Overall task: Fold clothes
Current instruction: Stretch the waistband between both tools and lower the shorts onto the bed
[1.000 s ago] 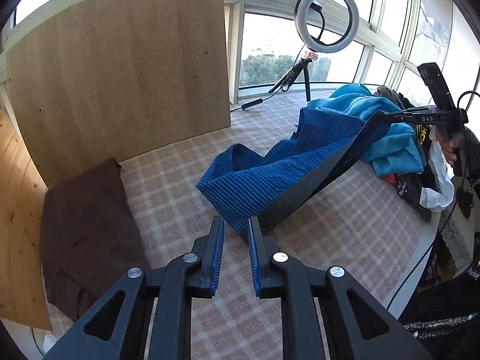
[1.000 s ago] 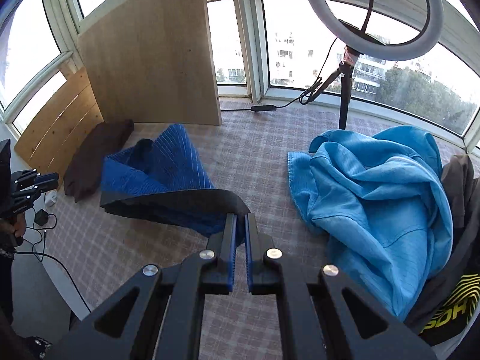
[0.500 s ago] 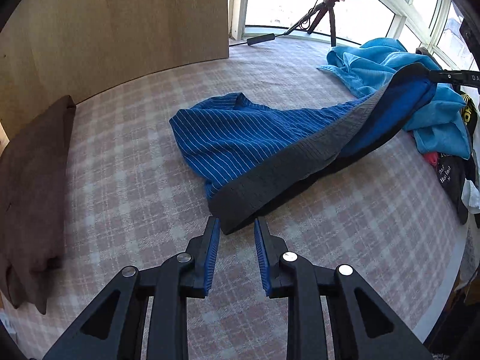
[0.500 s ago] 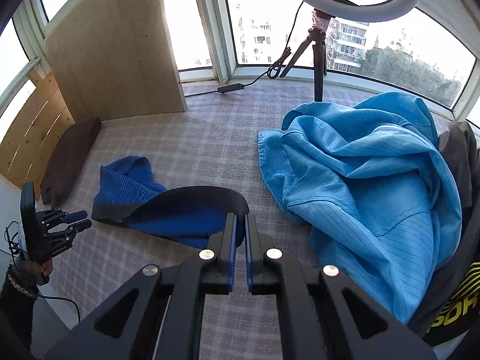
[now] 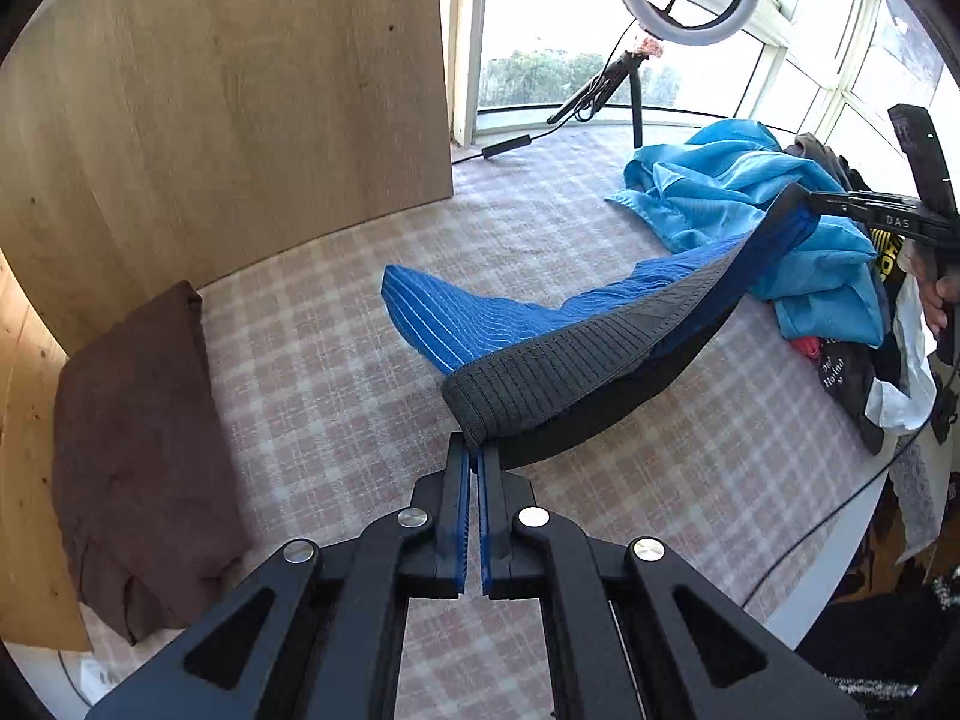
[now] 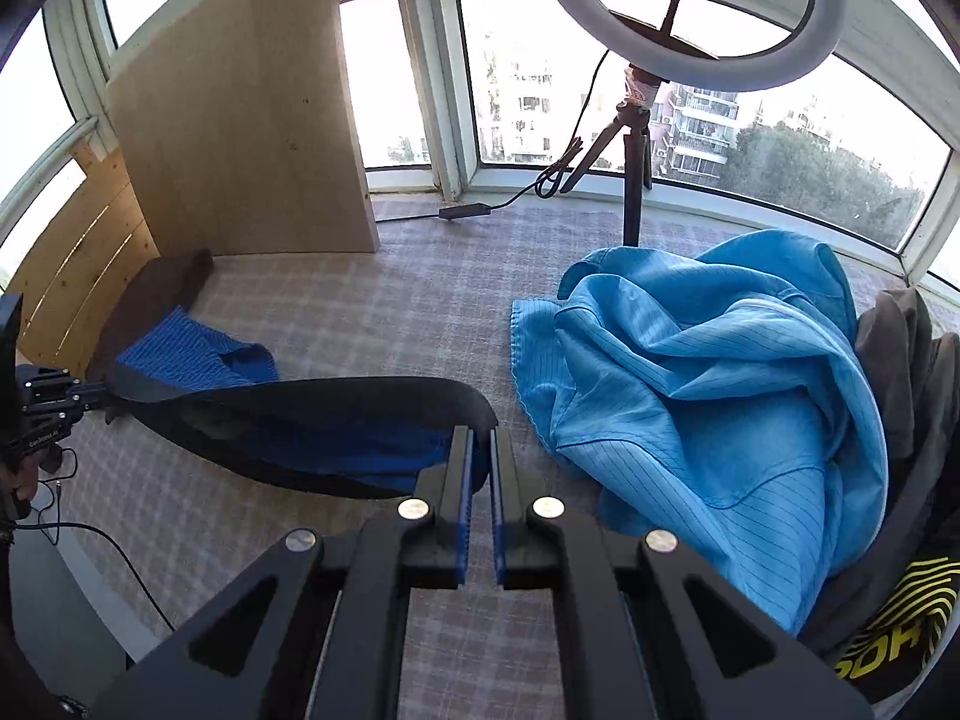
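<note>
A dark blue striped garment (image 5: 480, 318) with a grey ribbed waistband (image 5: 552, 366) hangs stretched between my two grippers above the checked table. My left gripper (image 5: 473, 450) is shut on one end of the waistband. My right gripper (image 6: 478, 438) is shut on the other end, and it also shows far right in the left wrist view (image 5: 840, 199). In the right wrist view the garment (image 6: 300, 420) sags toward the left gripper (image 6: 90, 389). Its blue leg end rests on the table.
A folded brown garment (image 5: 138, 450) lies at the table's left by a wooden board (image 5: 228, 90). A light blue jacket (image 6: 720, 390) and dark clothes (image 6: 900, 360) are piled on the right. A ring light on a tripod (image 6: 636, 180) stands at the back. Cables hang off the front edge.
My left gripper has closed on the waistband's near end and lifted it off the table. The waistband now stretches between both grippers. The right gripper has kept its hold.
</note>
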Available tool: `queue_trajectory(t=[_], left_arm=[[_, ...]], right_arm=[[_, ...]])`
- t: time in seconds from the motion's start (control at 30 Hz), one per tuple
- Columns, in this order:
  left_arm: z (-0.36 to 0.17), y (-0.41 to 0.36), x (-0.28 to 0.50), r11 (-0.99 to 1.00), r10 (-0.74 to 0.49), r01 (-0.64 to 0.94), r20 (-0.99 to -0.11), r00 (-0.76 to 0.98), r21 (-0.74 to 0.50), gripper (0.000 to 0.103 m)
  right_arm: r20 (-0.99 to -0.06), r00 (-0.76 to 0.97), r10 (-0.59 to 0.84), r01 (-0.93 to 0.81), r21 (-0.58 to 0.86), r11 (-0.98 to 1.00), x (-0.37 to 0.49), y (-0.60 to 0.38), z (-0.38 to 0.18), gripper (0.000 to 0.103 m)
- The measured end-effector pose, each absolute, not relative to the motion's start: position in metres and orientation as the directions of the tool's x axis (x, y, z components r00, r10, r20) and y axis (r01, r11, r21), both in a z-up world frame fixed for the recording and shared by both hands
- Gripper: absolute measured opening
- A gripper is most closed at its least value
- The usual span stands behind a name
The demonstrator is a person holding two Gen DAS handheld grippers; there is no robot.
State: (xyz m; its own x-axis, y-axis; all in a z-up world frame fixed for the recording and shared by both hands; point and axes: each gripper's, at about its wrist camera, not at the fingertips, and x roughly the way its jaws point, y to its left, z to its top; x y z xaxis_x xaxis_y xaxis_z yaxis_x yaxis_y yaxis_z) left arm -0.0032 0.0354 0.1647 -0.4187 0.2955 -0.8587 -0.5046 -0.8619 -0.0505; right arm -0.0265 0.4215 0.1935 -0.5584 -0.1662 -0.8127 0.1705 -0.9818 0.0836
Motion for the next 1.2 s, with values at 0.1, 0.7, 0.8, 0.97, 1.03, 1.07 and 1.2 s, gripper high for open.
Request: queue_trajectory(t=[0.1,0.7,0.8,0.97,1.03,1.07,1.2], left_arm=[[0.203,0.027,0.033,-0.829,0.312,-0.556,-0.873,-0.374,-0.059,0.002],[0.161,0.028,0.027,-0.827,0.206,-0.553,-0.971,-0.121,-0.107,0.001],[0.129,0.035,0.046,-0.802,0.189,-0.582,-0.982,-0.031,-0.136,0.001],[0.211,0.016,0.021,-0.827,0.225,-0.560,-0.943,-0.244,-0.053,0.001],[0.247,0.007,0.012,-0.834,0.242,-0.551,-0.916,-0.319,-0.028,0.001],[0.256,0.004,0.013,-0.832,0.250,-0.555,-0.910,-0.332,-0.027,0.001],[0.259,-0.005,0.021,-0.827,0.236,-0.563,-0.906,-0.352,0.003,0.000]], right_arm=[[-0.837,-0.503,-0.216,0.209,0.124,-0.970,0.005,0.415,0.181,0.005],[-0.869,-0.451,-0.202,0.221,0.111,-0.969,0.005,0.385,0.161,0.005],[-0.911,-0.350,-0.219,0.237,0.140,-0.961,0.017,0.379,0.120,0.005],[-0.824,-0.528,-0.206,0.210,0.109,-0.972,0.014,0.398,0.197,0.005],[-0.768,-0.603,-0.217,0.205,0.114,-0.972,0.017,0.406,0.237,0.005],[-0.749,-0.621,-0.230,0.207,0.127,-0.970,0.022,0.410,0.250,0.005],[-0.756,-0.599,-0.266,0.219,0.165,-0.962,0.040,0.407,0.247,0.005]])
